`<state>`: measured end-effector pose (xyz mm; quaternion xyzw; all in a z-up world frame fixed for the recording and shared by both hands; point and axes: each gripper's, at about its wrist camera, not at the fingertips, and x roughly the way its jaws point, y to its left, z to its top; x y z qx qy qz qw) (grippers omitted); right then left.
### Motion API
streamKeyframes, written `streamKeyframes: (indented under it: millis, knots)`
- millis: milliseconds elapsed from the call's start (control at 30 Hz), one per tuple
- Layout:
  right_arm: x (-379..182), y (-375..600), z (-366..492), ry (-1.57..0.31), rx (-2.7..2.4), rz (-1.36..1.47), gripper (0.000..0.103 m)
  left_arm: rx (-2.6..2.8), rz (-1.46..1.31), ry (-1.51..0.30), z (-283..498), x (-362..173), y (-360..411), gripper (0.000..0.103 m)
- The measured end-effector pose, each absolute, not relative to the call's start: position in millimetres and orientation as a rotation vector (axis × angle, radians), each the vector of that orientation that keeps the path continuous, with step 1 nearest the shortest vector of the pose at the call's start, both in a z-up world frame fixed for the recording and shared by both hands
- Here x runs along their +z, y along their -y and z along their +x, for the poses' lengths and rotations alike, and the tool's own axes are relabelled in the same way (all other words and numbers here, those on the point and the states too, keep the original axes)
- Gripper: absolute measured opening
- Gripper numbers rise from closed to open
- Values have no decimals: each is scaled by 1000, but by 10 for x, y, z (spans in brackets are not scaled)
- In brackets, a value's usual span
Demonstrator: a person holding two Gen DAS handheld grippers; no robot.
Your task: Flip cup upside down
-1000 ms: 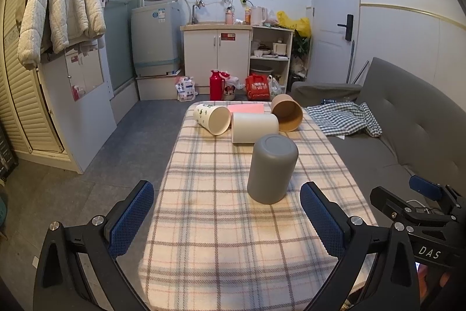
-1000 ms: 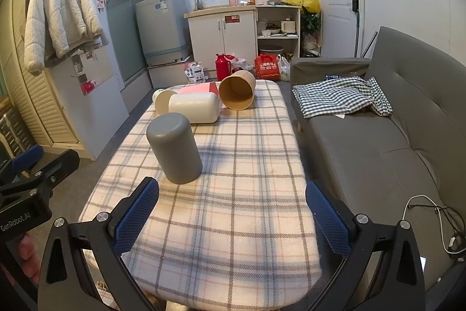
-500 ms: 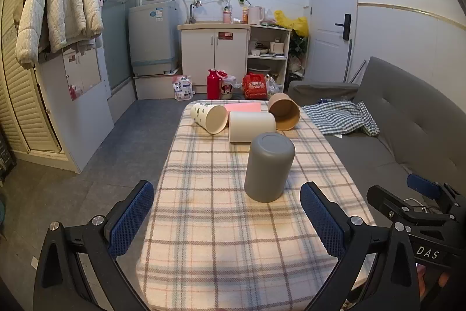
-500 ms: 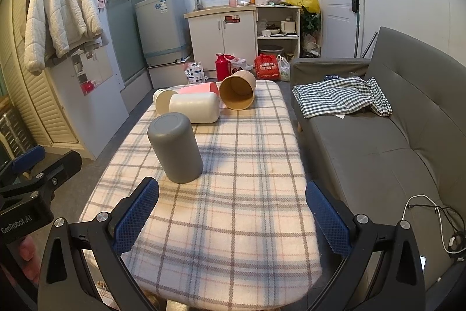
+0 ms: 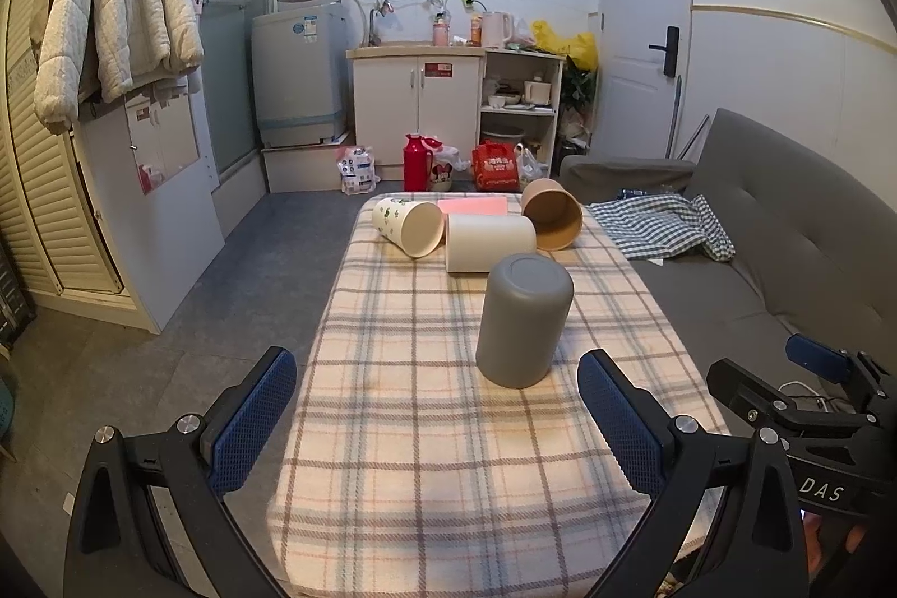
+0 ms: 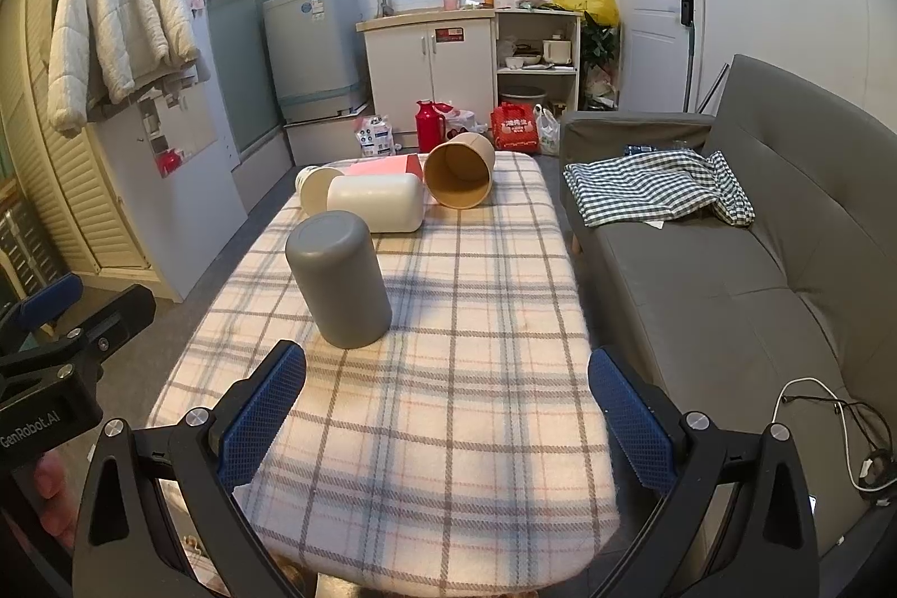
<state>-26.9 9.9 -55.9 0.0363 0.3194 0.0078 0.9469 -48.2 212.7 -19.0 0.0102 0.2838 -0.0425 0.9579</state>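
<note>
A grey cup stands upside down, base up, on the plaid-covered table; it also shows in the right wrist view. Behind it three cups lie on their sides: a white one with green print, a cream one and a brown paper one. My left gripper is open and empty, near the table's front end, short of the grey cup. My right gripper is open and empty, to the right of the grey cup.
A pink flat thing lies behind the lying cups. A grey sofa with a checked cloth runs along the table's right side. Floor, cabinets and a washing machine are beyond and left.
Both grippers have drawn back slightly from the table; the left view has risen a little. The cups have not moved.
</note>
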Motion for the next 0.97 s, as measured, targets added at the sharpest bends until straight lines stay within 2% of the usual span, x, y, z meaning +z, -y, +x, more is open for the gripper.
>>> streamKeyframes:
  millis: [967]
  knots:
    - [-593,-130,-260,-655,21,74,102,-75,15,-598,-472,-209,-2129,103]
